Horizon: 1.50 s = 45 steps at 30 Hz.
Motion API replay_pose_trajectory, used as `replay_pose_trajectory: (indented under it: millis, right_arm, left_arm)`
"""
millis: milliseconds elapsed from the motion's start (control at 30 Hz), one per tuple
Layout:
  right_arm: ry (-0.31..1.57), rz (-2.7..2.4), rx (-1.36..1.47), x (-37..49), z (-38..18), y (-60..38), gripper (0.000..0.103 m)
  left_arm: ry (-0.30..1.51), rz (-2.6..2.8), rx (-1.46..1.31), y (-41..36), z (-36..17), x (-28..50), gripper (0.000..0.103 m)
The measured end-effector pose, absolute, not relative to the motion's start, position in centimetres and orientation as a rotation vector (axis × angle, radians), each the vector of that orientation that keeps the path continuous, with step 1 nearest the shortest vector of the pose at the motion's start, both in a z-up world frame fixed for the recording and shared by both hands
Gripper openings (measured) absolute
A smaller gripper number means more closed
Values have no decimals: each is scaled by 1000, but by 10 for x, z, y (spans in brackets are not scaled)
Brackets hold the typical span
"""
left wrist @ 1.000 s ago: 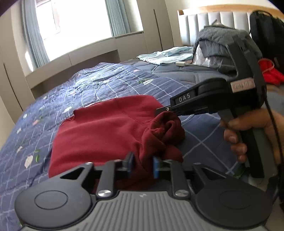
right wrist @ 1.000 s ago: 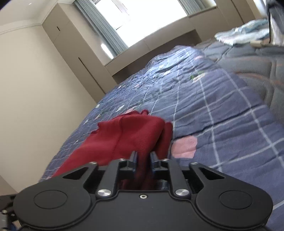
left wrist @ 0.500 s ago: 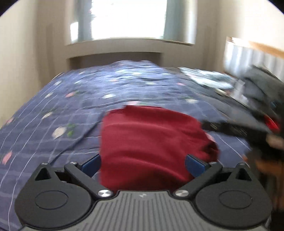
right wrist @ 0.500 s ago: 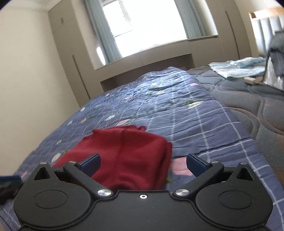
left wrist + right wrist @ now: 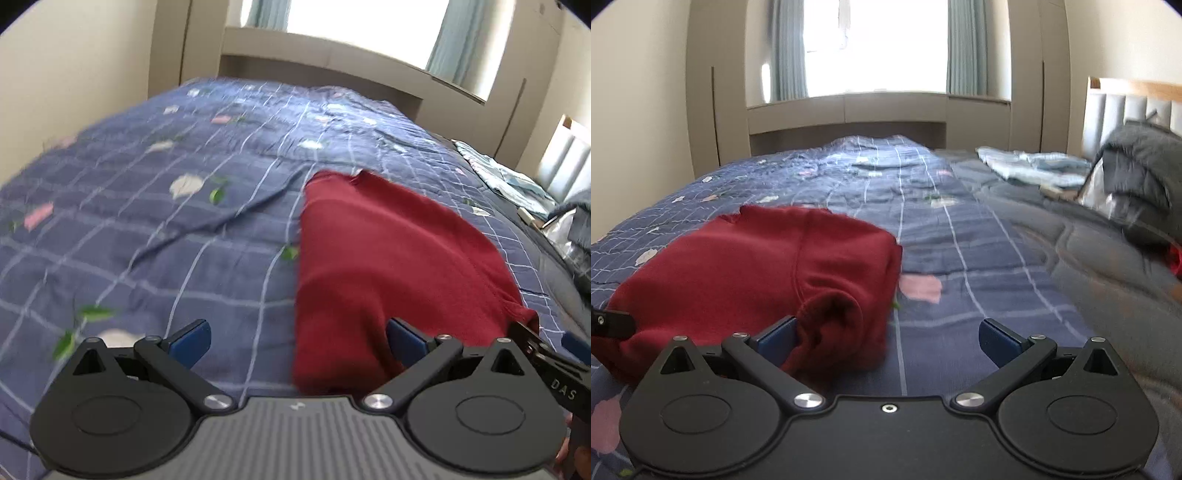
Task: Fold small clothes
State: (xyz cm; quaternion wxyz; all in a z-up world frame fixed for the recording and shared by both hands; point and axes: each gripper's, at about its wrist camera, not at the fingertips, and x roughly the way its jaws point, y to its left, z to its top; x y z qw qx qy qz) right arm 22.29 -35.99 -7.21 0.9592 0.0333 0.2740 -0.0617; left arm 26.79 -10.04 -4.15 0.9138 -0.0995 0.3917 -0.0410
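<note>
Left wrist view: the letters "DAS" show in white on the black body of the right gripper, which enters at the lower right edge, a fingertip of the person's hand dim below it. The left gripper tilts down over the blue checked quilt, its blue pads spread wide with nothing clamped; the folded red sweater lies flat on the quilt, its near left edge between the jaws.

Right wrist view: no writing is legible. The right gripper points low across the bed, jaws wide, gripping nothing; the red sweater's rolled cuff sits just beside its left pad. A grey jacket is heaped by the headboard.
</note>
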Motion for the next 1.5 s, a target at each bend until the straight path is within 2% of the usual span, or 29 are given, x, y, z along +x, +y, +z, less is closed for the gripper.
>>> replay_pose_trajectory:
  millis: [233,433,733,933,1267,1500]
  right_arm:
    - [543,-145,75,220,-89,-359,102]
    - [449,-82,158,209,-67,-378,102]
    - [521,17,188,303,-49,-399,102]
    - [672,10,278,340,-84,-409,102]
    - [621,-21,311,328,-98,-415,102]
    - [623,-16,318,331,-100,-417,103]
  left_arm:
    - [852,-111,-328,-78,-69,268,103]
    - [832,-162,-330,-71,-50,267,102]
    - [745,-152,-271,-82,-20,330,103]
    - [786,-137,-204,-106,-42,384,103]
    - [750,-193,-276,-96,-80,379,103]
    - [730,-189,-279,-96,-83,377,103]
